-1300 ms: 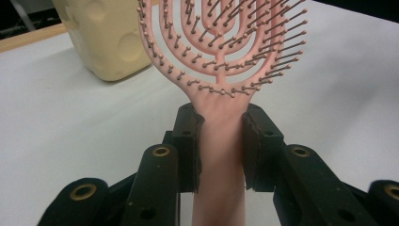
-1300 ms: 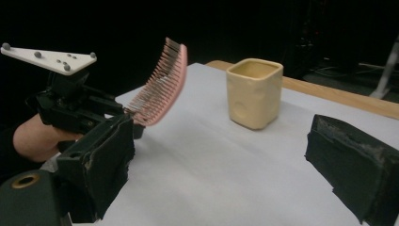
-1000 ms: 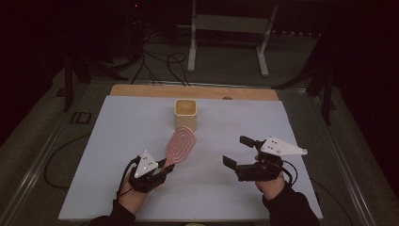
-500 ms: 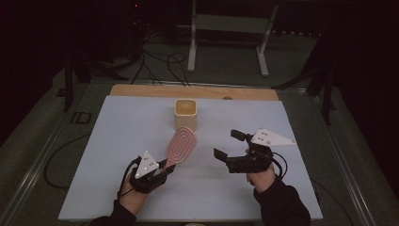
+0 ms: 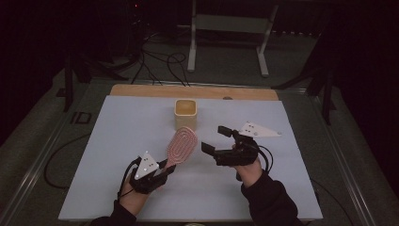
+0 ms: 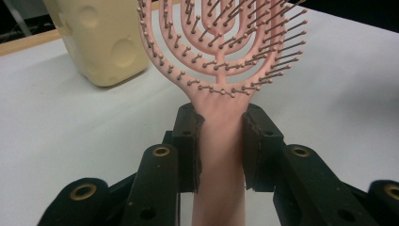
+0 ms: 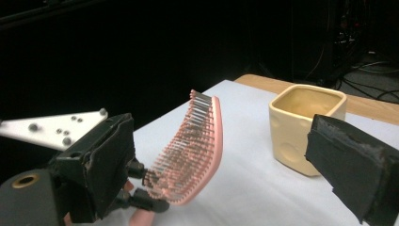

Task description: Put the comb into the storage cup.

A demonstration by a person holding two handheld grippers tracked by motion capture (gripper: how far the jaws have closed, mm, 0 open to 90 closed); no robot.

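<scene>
Pink plastic is what you have in your left gripper (image 6: 221,141): a vented hairbrush (image 5: 180,145) whose handle sits squarely between the two black jaws, the pads pressed against it on both sides, as the left gripper view shows close up. No brand, label or lettering can be read on the brush, on the cream cup (image 5: 185,112) or on the white table cover (image 5: 117,141); the only marks you can make out are the round dimples moulded into the cup's wall and the small dots on each gripper's grey three-cornered plate. The brush head rises off the table, tilted up and forward toward the cup, its bristles facing your right side in the right gripper view, and its tip ends just short of the cup, which stands upright near the far middle of the cover, in front of the wooden strip (image 5: 141,90) along the far edge. Your right gripper (image 5: 217,139) hangs with its jaws wide apart and nothing between them, aimed at the brush head. Against the earlier frames, your left hand (image 5: 136,188) has kept its place and its clamp on the handle, while your right gripper has slid leftward across the table, from well apart to near the brush head, without touching it.
</scene>
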